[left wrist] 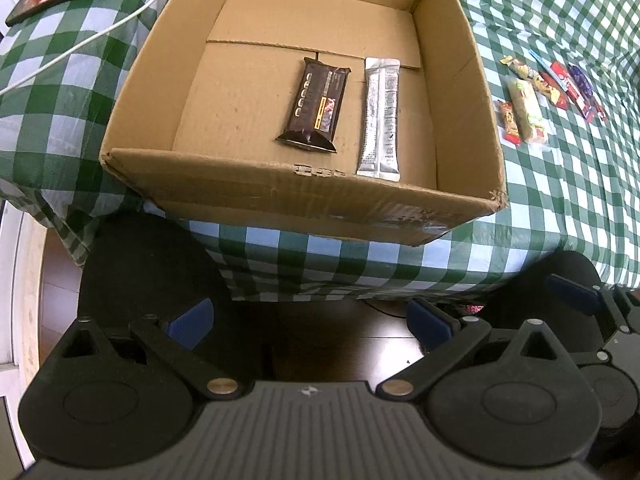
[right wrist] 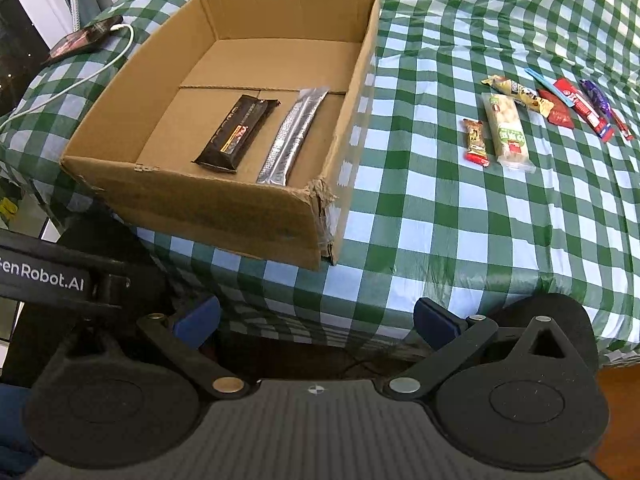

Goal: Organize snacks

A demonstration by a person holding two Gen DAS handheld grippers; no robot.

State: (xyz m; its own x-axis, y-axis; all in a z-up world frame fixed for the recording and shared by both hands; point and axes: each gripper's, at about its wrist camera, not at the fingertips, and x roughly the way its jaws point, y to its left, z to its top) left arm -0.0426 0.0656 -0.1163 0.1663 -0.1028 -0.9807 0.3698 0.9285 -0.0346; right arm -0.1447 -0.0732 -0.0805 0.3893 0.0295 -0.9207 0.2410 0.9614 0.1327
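On the green-and-white checked tablecloth point(right wrist: 460, 220) sits an open cardboard box point(right wrist: 200, 208), filling the upper middle of both wrist views. Two snacks lie on its floor, side by side but apart: a dark brown bar point(left wrist: 314, 106) on the left and a long silver sachet point(left wrist: 380, 118) on the right, its near end against the front wall of the box. From the right wrist camera the same pair appears tilted, the dark brown bar point(right wrist: 237, 132) toward 10 o'clock from centre and the silver sachet point(right wrist: 292, 136) just beside it.

Well apart from the box, out at 2 o'clock in the right wrist view, loose snacks lie on the cloth. A small red-ended bar point(right wrist: 476, 142) rests just beside a pale green-labelled bar point(right wrist: 508, 132). Beyond them, a yellow-wrapped bar point(right wrist: 518, 94), a thin blue stick point(right wrist: 548, 85), a red packet point(right wrist: 558, 112), a red-and-white bar point(right wrist: 586, 110) and a purple-wrapped bar point(right wrist: 596, 96) crowd together, some overlapping.

At 10 o'clock, near the cloth's far edge, a dark phone point(right wrist: 82, 40) lies with a white cable point(right wrist: 80, 80) trailing from it.

Left gripper point(left wrist: 310, 320) hangs below the table edge at 6 o'clock, blue-padded fingers point(left wrist: 192, 322) spread wide with nothing between them. Right gripper point(right wrist: 318, 320) sits likewise at 6 o'clock, its fingers point(right wrist: 436, 318) parted and holding nothing
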